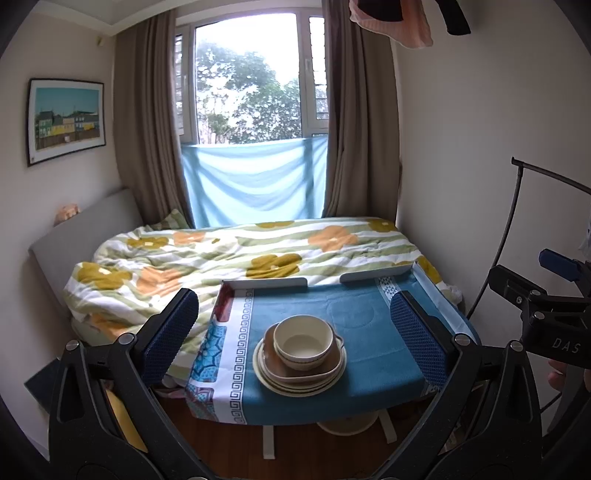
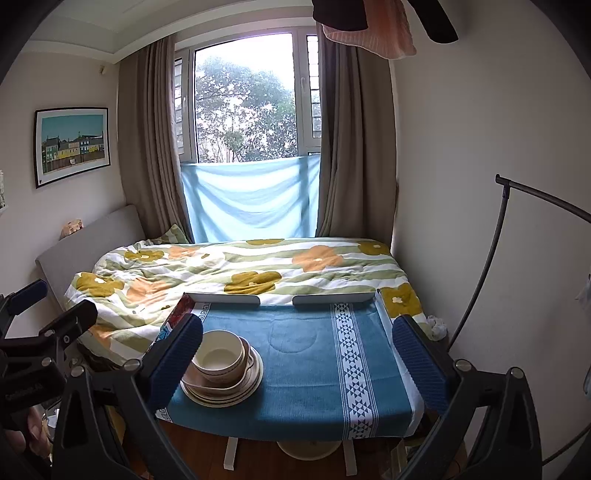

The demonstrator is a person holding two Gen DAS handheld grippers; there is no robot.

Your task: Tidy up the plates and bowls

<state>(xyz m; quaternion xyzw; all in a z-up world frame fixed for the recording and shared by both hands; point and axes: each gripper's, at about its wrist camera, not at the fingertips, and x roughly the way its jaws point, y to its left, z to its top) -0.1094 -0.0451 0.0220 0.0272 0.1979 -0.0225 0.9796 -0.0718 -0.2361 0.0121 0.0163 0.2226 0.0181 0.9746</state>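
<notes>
A stack of dishes stands on a small table with a blue cloth. Cream bowls sit on a brown squarish dish, which rests on round cream plates. My left gripper is open and empty, held back from the table with the stack framed between its blue pads. My right gripper is open and empty, with the stack behind its left finger.
A bed with a flowered quilt lies behind the table, under a window with curtains. A bent black rod stand is at the right wall. Clothes hang overhead. The table has raised white rails at its far edge.
</notes>
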